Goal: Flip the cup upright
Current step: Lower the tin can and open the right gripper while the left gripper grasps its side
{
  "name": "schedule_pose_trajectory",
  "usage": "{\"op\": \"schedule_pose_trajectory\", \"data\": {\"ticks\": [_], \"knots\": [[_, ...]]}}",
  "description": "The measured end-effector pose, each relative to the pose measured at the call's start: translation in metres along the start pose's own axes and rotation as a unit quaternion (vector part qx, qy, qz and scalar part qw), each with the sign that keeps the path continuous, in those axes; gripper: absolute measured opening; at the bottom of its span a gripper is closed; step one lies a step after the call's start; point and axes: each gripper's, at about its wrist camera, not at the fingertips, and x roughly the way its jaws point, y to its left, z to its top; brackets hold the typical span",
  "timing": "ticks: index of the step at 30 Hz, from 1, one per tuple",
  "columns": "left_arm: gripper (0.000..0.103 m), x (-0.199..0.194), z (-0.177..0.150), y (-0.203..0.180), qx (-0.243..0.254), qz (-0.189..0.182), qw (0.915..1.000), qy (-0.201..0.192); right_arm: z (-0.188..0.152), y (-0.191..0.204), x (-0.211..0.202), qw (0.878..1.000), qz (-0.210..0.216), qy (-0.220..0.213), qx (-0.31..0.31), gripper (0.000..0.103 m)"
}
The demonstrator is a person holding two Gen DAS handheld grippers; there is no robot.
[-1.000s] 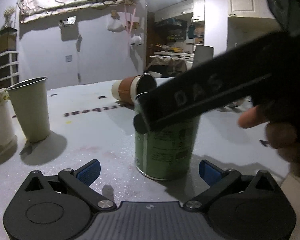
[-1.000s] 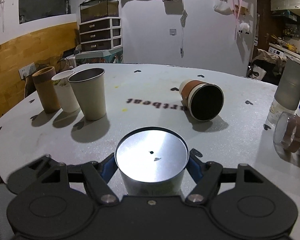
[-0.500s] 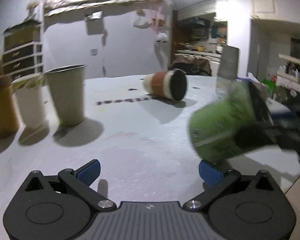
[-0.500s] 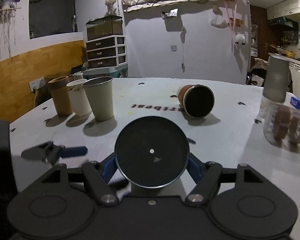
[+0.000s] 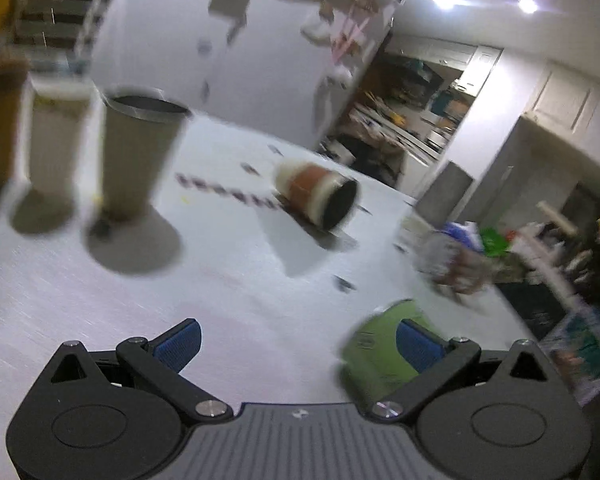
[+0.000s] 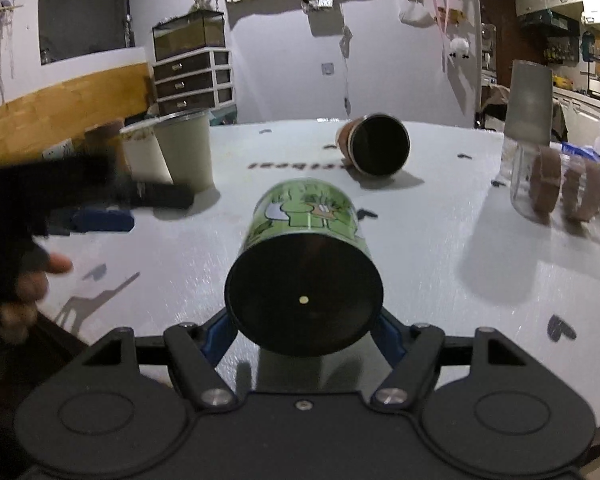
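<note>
right gripper [image 6: 304, 320]: clamped on the green cartoon-print metal cup [image 6: 306, 232], tilted, dark base nearest
left gripper [image 5: 296, 338]: fingers apart, holding nothing

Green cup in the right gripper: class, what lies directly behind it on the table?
Behind the green cup lies dark lettering on the table, then a brown cup on its side. The green cup covers any table directly beneath it.

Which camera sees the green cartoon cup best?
The right wrist view: the green cup sits centred between the right gripper fingers, its dark base and cartoon print sharp. The left wrist view catches only a blurred green patch behind a blue fingertip.
</note>
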Motion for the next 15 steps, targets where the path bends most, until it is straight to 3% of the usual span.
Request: {"op": "schedule_pose_trajectory", "data": {"ticks": [3,7,13,15], "knots": [[0.102,0.013,0.003,-0.002,-0.043,-0.039,0.9979,0.031,-0.003,0.002,0.002,1.000,-0.004,-0.004,-0.001,0.073],[0.102,0.034,0.003,-0.013,-0.064,-0.068,0.9935,0.065,-0.004,0.002,0.002,1.000,-0.004,-0.008,0.003,0.073],[0.101,0.063,0.002,-0.027,-0.096,-0.074,0.9883,0.093,-0.007,0.003,0.001,1.000,-0.005,-0.010,0.002,0.072],[0.092,0.070,0.001,-0.029,-0.102,-0.077,0.9874,0.093,-0.007,0.005,0.000,1.000,-0.006,-0.011,-0.001,0.072]]}}
